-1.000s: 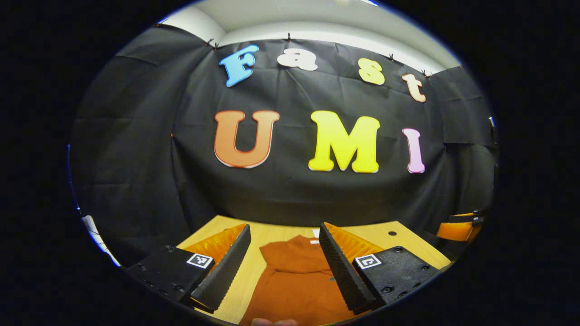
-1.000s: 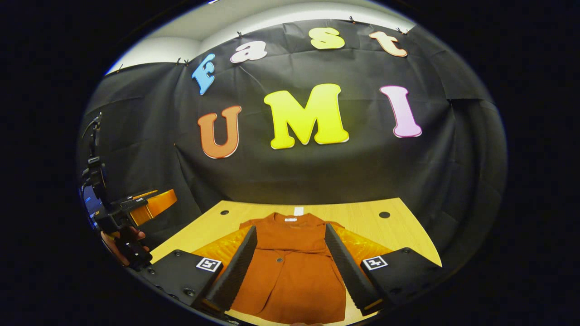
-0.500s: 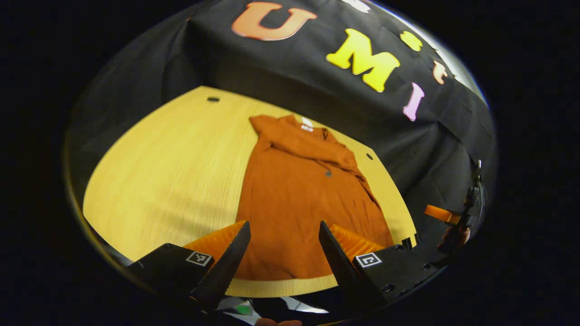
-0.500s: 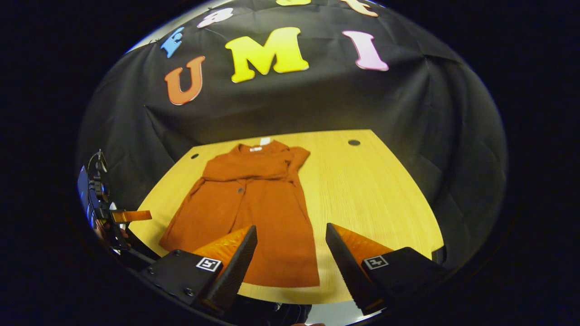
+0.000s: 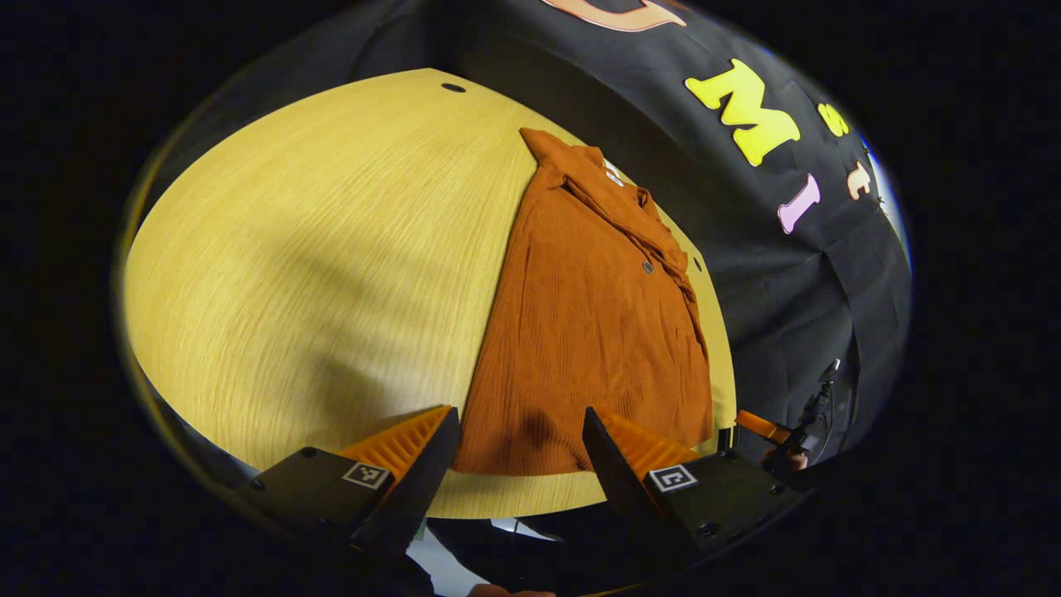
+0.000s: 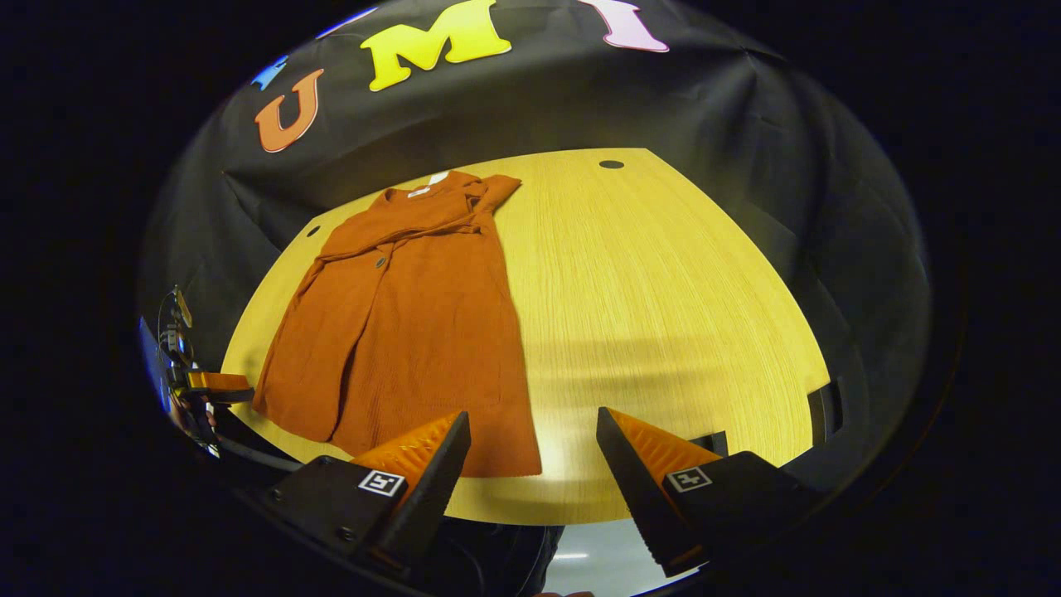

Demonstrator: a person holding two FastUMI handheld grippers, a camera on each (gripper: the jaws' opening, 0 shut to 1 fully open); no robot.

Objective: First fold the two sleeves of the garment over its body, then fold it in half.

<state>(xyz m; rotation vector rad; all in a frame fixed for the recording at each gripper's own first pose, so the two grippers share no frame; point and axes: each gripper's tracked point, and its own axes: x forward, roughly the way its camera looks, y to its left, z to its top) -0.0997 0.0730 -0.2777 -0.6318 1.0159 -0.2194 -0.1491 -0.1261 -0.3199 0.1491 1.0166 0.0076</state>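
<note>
In the left gripper view, the left gripper [image 5: 518, 464] is at 6 o'clock with its two fingers spread wide, and nothing is between them. It hangs above the near edge of the wooden table [image 5: 315, 265]. The rust-orange garment [image 5: 593, 332] lies flat on the table, stretching from the gap between the fingers up toward 1 o'clock. Its hem is the near end, just beyond the fingertips, and its collar is the far end, close to the black cloth wall [image 5: 787, 274]. The sleeves are folded across the upper part of the body, and a small dark button [image 5: 647, 267] shows on the front. The other gripper [image 5: 767, 431] shows partly at 4 o'clock, just past the table edge.

In the right gripper view, the right gripper [image 6: 533, 464] is also at 6 o'clock, jaws wide apart and holding nothing. The garment [image 6: 406, 332] lies on the left part of the table [image 6: 663, 290], from about 7 o'clock up to 11 o'clock. The hem corner is just beside the left fingertip; I cannot tell if they touch. The collar end points to the wall [image 6: 746, 124], and the button [image 6: 380, 262] is visible below the folded sleeves. A round hole [image 6: 611, 164] is in the table at 12 o'clock. The other gripper [image 6: 207, 383] shows small at 9 o'clock, beside the table edge.
</note>
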